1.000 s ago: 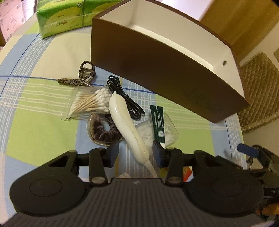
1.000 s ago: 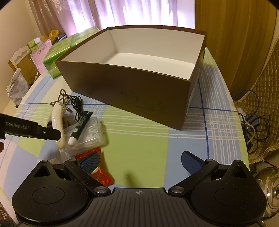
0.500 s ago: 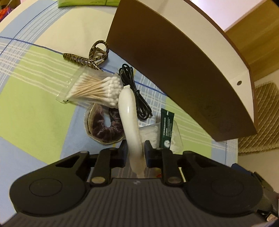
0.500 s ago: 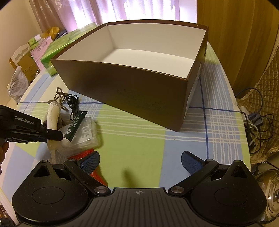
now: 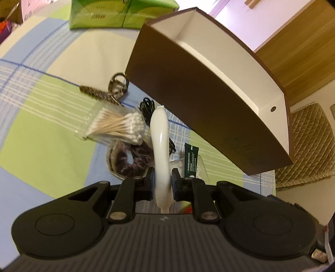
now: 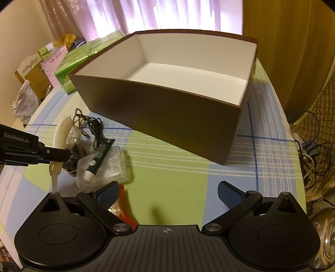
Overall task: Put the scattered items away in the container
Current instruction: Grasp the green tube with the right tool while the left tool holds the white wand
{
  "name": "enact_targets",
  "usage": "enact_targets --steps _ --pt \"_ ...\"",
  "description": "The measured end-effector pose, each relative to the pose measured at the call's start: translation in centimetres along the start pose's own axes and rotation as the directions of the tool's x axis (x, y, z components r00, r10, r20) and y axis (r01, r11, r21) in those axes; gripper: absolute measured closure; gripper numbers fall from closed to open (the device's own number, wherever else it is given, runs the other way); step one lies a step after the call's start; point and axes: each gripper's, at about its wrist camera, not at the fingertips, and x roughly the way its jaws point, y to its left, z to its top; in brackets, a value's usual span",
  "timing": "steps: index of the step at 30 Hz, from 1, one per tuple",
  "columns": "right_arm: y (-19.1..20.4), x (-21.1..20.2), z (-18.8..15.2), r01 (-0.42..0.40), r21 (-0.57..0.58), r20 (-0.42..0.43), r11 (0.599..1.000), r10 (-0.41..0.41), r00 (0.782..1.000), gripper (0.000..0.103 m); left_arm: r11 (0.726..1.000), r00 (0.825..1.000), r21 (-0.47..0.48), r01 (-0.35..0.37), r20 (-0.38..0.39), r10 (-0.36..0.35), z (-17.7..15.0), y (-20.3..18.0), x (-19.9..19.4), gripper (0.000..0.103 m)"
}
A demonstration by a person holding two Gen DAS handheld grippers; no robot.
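Note:
My left gripper [image 5: 163, 180] is shut on the lower part of a long white curved tool [image 5: 160, 134], whose far end points toward the brown box [image 5: 199, 100] with its white inside. Around the tool on the checked cloth lie a bag of cotton swabs [image 5: 117, 125], a dark scrunchie [image 5: 134, 161], a black cable [image 5: 147, 106], a patterned key strap [image 5: 100, 95] and a green tube [image 5: 191, 161] on a clear packet. In the right wrist view the left gripper [image 6: 60, 155] holds the tool [image 6: 60, 131] at the left. My right gripper [image 6: 167, 192] is open and holds nothing, in front of the box [image 6: 167, 113].
Green tissue packs [image 5: 117, 12] lie behind the box at the table's far left. A red packet [image 6: 123, 211] sits under my right gripper's left finger. A quilted chair cushion [image 5: 307, 146] and loose cables [image 6: 314, 150] are past the table's right edge.
The left jaws came together on the white tool, which then rose off the pile with its far end tilted up. The right gripper stayed where it was, still open.

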Motion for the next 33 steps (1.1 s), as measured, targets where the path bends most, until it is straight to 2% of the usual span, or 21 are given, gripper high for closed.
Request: enact_targets --steps 4,8,10,11,16,17,18,27,33 --pt "2.0 0.2 0.4 -0.034 -0.025 0.018 0.999 0.035 0.999 0.0 0.999 0.999 0.031 -0.035 0.024 0.034 0.0 0.6 -1.5 0.091" --pt "4.7 0.7 0.6 -0.059 -0.081 0.038 0.995 0.062 0.997 0.0 0.999 0.998 0.036 -0.039 0.041 0.037 0.2 1.6 -3.0 0.091" --pt "6.0 1.1 0.6 -0.065 -0.105 0.036 0.992 0.069 0.997 0.022 0.998 0.998 0.048 -0.047 0.049 0.045 0.5 1.9 -3.4 0.091" --pt "6.5 1.4 0.6 -0.071 -0.103 0.028 0.992 0.075 0.997 0.036 0.997 0.997 0.057 -0.054 0.053 0.051 0.6 2.0 -3.5 0.091" --pt "8.2 2.8 0.6 -0.058 -0.087 0.031 0.995 0.06 0.998 0.037 0.994 0.996 0.086 -0.069 0.055 0.065 0.9 3.3 -4.2 0.091" --pt "8.5 3.1 0.7 -0.052 -0.084 0.035 0.995 0.055 0.998 0.05 0.994 0.997 0.089 -0.07 0.05 0.066 0.9 3.6 -4.2 0.091" --pt "8.6 3.4 0.8 -0.051 -0.076 0.032 0.996 0.053 0.998 0.057 0.993 0.997 0.094 -0.073 0.045 0.069 1.0 3.9 -4.2 0.091" --pt "9.7 5.0 1.1 -0.001 -0.004 0.019 1.0 0.001 1.0 0.058 0.989 0.998 0.136 -0.058 0.009 0.057 1.7 5.6 -3.7 0.091" --pt "10.7 5.6 1.1 0.045 -0.001 0.031 0.999 -0.045 0.999 0.058 0.985 0.999 0.17 -0.043 0.001 0.043 2.2 6.2 -3.8 0.091"
